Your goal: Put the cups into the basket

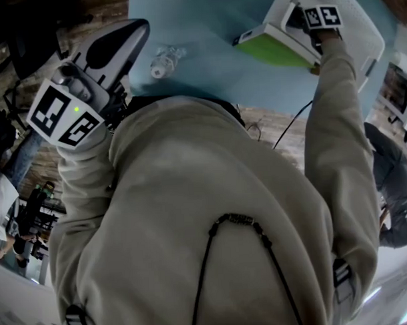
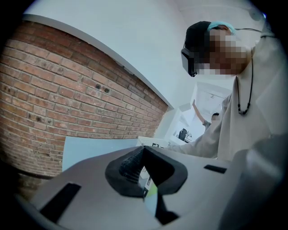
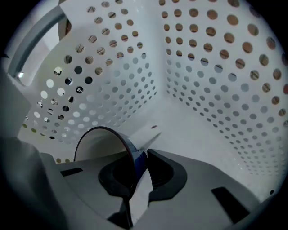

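My right gripper reaches down inside the white perforated basket at the far right of the blue table. In the right gripper view it is shut on the rim of a blue cup with a white inside. The cup lies tilted just above the basket's floor, with the basket's holed walls all around. My left gripper is held up at the left, over the table's near edge, away from the basket. Its jaws look shut with nothing between them.
A clear plastic bottle lies on the blue table between the two grippers. A green panel shows at the basket's near side. A brick wall stands behind the table. Other people are at the left and right edges.
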{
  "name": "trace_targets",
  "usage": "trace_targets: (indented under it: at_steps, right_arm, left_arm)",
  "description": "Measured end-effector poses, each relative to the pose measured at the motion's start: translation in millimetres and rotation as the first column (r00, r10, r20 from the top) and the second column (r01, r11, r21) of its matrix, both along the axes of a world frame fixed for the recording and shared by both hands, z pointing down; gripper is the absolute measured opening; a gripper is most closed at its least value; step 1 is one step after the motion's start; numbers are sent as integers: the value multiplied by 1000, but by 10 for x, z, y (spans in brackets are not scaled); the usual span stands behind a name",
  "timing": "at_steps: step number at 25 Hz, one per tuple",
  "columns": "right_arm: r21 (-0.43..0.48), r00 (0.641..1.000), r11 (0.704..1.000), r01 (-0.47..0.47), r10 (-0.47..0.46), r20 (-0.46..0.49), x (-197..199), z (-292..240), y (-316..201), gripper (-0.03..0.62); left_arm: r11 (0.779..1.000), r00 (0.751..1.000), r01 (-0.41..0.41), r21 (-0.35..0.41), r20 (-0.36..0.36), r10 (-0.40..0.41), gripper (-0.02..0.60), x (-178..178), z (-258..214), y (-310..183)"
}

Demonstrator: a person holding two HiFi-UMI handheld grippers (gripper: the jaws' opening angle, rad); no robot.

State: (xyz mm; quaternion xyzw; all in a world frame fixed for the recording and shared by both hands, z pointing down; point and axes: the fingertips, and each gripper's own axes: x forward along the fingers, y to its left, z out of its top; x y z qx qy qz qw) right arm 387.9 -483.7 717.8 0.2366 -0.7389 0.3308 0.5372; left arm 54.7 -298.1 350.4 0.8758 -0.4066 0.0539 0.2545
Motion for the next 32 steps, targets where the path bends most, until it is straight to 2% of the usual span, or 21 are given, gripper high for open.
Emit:
trace_targets:
  at_steps: [8,11,15,19,25,29,32]
  right_arm:
    - [42,1000,999,-23,23,17,11,7,-125,43]
    - [49,999,998,-27,26,27,-3,-3,-135,65]
    - [36,1000,999,-14,13,11,10,53,-74,191]
    - [57,1000,998,-29,29,3,-6,16,-123,240]
    - [85,999,996,9,-5,-53,175,-94,-151,249]
    - [97,998,994,-56,54,14,168,-282,-191,249]
    - [138,996,986,-88,83,42,156,-472,-227,249]
  left_arm:
    - [1000,1000,5,7,1,-5,-3,40,-29,-11]
    - [1000,1000,11,9,-9,-11,-3,36,-60,-5]
    - [1000,1000,21,9,-18,-20,-3,18,-84,1]
    - [1000,1000,9,3,0,-9,-3,34,-38,10]
    - [1000,1000,-14,15,-1,14,-3,83,-52,28]
    - [1000,1000,-24,15,-9,24,-3,69,-39,63]
    - [999,999,-36,22,-16,37,-3,54,-58,97]
